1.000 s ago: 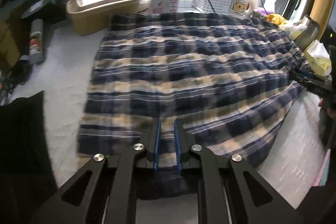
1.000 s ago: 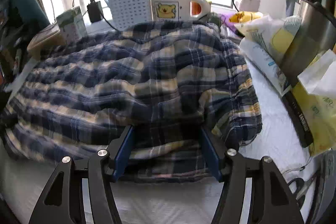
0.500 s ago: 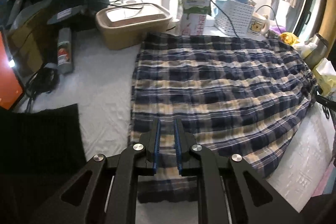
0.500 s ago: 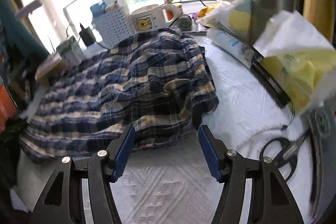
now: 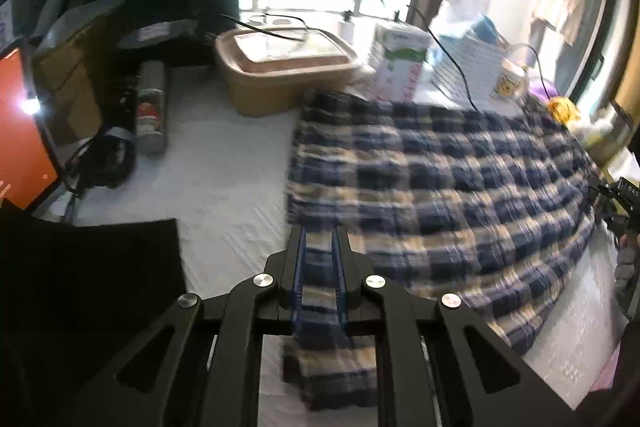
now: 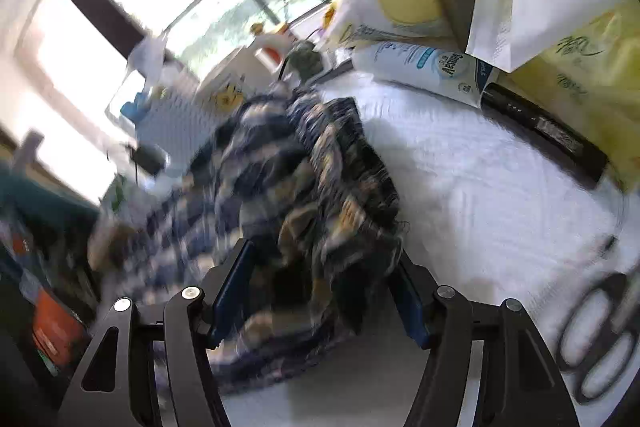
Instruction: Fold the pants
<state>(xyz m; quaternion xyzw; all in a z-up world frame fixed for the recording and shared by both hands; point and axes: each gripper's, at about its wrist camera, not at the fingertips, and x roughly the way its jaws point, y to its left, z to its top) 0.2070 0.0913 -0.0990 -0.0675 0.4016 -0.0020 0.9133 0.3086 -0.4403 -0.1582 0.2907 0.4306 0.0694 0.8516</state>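
Blue-and-cream plaid pants (image 5: pixel 436 183); rumpled

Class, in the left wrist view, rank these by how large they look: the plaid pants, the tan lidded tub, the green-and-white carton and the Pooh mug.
1. Blue-and-cream plaid pants
2. Tan lidded plastic tub
3. Green-and-white carton
4. White Pooh mug

The pants lie nearest the camera, which exaggerates their lead.

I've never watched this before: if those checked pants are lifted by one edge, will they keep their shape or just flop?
Probably flop. The plaid pants look like thin woven cloth: the strip pinched in the left gripper sags below it, and the far end is bunched in loose folds. They likely weigh little and would slide across the white cover when pulled.
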